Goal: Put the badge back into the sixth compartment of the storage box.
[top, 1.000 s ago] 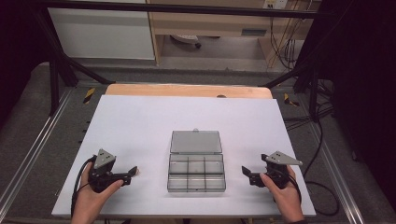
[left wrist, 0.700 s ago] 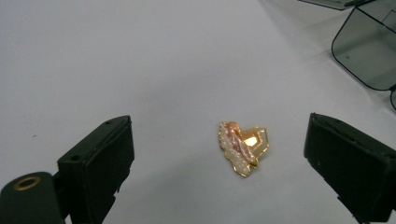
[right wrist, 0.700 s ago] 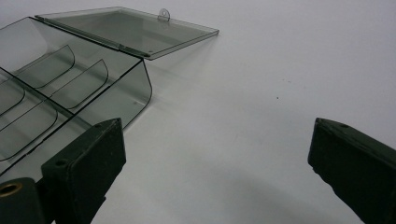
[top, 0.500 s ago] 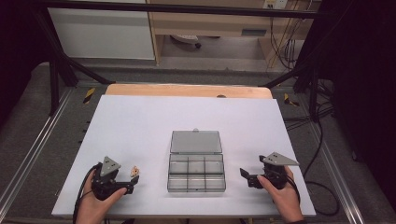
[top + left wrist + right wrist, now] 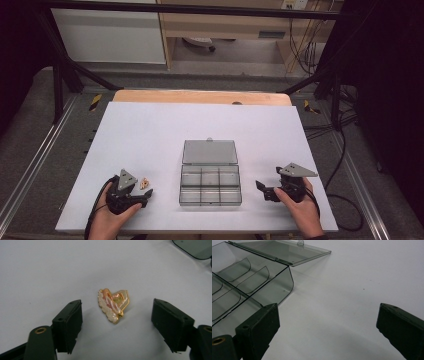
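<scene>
Left gripper view shows the left hand-held gripper (image 5: 116, 322) spread, its jaws just closing around a small gold-rimmed pearly hair clip (image 5: 113, 304) without touching it. Near the surface's (image 5: 150, 135) front left corner, the clip looks light, rigid, glossy, likely slippery and chippable; gripping its flat sides seems safest. Rightward, the clear compartment box (image 5: 210, 184) lies open, and the right hand-held gripper (image 5: 265, 190) is spread, empty.

A white desk (image 5: 150, 135) with a strip of bare wood along its far edge serves as the landmark. Beyond that far edge stands a pale wooden shelf unit (image 5: 220, 25), and beside it a white cabinet (image 5: 110, 35). Black frame bars (image 5: 60, 75) rise on either side of the desk. Cables (image 5: 345, 145) lie on the grey floor beside it, with metal rails (image 5: 35, 165) along its sides.
</scene>
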Demonstrator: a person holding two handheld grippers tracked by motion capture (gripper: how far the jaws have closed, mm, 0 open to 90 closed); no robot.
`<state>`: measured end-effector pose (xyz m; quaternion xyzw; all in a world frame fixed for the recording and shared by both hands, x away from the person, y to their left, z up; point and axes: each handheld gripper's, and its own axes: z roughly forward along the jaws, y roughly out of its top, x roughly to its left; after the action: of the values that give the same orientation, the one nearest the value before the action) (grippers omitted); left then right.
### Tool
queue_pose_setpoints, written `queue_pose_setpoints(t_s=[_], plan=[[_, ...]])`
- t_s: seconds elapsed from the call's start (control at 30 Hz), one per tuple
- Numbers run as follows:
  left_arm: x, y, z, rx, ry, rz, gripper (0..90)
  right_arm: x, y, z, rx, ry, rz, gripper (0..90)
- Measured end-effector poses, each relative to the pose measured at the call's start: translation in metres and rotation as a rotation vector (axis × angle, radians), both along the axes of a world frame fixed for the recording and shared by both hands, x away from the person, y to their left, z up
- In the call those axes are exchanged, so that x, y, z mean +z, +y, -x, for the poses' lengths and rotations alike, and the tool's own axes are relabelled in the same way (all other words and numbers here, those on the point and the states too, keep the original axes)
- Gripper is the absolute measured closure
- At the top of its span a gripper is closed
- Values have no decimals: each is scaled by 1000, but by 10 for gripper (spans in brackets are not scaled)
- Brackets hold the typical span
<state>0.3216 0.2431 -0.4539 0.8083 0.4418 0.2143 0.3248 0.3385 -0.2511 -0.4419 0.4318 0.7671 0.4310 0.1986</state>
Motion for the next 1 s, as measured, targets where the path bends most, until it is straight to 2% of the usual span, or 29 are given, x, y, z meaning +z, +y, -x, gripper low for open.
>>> queue_pose_setpoints(t_s=[0.17, 0.3, 0.37, 0.57, 0.7, 1.0], plan=[[-1, 0, -6, -7, -2, 31, 415, 0, 0, 1, 2, -1, 2, 54], [-1, 1, -5, -20, -19, 36, 573, 0, -1, -1, -2, 2, -1, 56], [-2, 1, -6, -25, -23, 37, 613, -1, 0, -1, 0, 5, -1, 56], [-1, 1, -5, -41, -25, 25, 629, -1, 2, 0, 4, 12, 6, 56], [3, 4, -3, -46, -38, 51, 719, -1, 0, -1, 0, 4, 2, 57], [7, 9, 0, -32, -44, 67, 795, 0, 0, -1, 1, 7, 0, 57]])
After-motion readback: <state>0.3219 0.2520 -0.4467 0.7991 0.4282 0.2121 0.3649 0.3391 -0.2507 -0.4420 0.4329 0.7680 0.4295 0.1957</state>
